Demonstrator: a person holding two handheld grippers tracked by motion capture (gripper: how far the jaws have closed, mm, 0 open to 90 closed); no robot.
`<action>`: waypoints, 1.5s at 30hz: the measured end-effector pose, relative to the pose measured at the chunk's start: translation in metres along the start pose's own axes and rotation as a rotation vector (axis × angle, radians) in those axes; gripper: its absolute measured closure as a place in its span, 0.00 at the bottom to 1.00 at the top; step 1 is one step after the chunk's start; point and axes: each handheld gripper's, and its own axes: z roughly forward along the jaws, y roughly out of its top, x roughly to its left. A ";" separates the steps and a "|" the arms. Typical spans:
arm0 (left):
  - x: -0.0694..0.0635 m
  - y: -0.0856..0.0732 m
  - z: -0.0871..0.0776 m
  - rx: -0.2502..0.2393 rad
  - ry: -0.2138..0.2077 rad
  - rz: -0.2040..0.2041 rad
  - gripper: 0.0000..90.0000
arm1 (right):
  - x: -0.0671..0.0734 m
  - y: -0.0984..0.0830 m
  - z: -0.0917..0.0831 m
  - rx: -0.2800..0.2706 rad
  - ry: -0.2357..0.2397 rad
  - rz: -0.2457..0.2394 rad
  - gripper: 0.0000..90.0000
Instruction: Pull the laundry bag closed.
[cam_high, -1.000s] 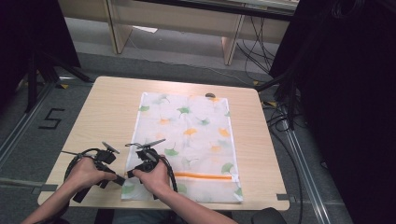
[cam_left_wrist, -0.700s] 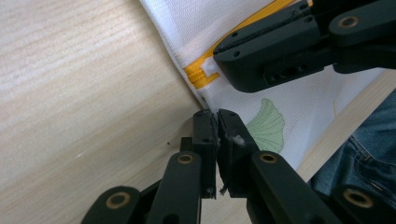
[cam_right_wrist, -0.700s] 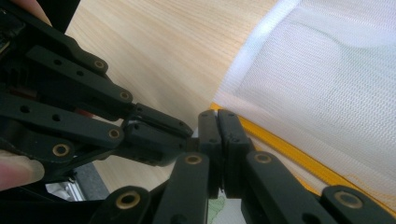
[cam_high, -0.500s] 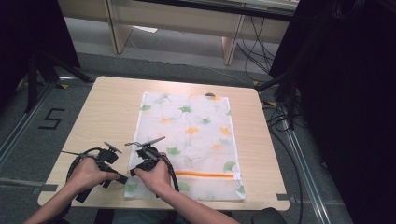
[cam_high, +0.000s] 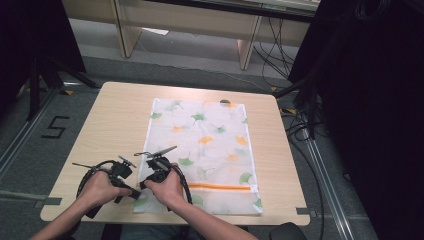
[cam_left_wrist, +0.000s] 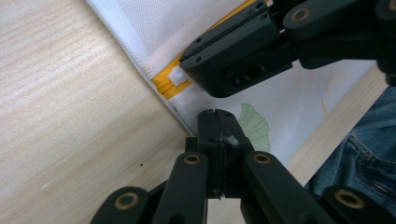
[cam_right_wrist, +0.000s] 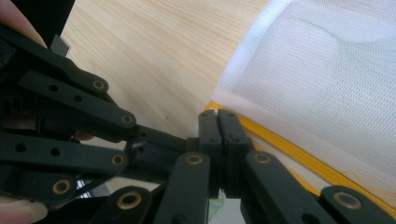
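Mesh bag (cam_high: 205, 150), white with green and orange leaf prints, lies flat across the middle of the wooden table (cam_high: 115, 120), its orange zipper (cam_high: 220, 187) running along the lower part of the frame in the high view. Both hands sit at the bag's lower left corner, the left gripper (cam_high: 131, 192) just beside the right gripper (cam_high: 145, 186), seemingly so that one can pin the fabric while the other works the zipper's end. In the left gripper view the left gripper (cam_left_wrist: 218, 122) has its jaws pressed together at the bag's hem, with a small white fleck between them; whether fabric is truly caught I cannot tell. The same view shows, at upper centre, the right gripper's tip touching the white zipper pull (cam_left_wrist: 177, 75), a detail too small to make out from above. In the right gripper view the right gripper (cam_right_wrist: 217, 122) is likewise closed, meeting the orange band at centre frame, probably nipping the pull, though its jaws hide the contact. The high view alone gives the bag's whole layout.
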 end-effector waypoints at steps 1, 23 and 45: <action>0.000 0.000 0.000 -0.006 0.000 -0.008 0.99 | -0.001 0.001 0.000 0.000 -0.001 -0.023 1.00; 0.015 0.006 -0.018 -0.165 -0.042 -0.104 1.00 | -0.003 0.004 -0.001 0.060 -0.021 -0.048 1.00; 0.022 0.024 -0.001 -0.130 0.066 -0.087 1.00 | -0.003 0.002 0.000 0.057 -0.020 -0.042 1.00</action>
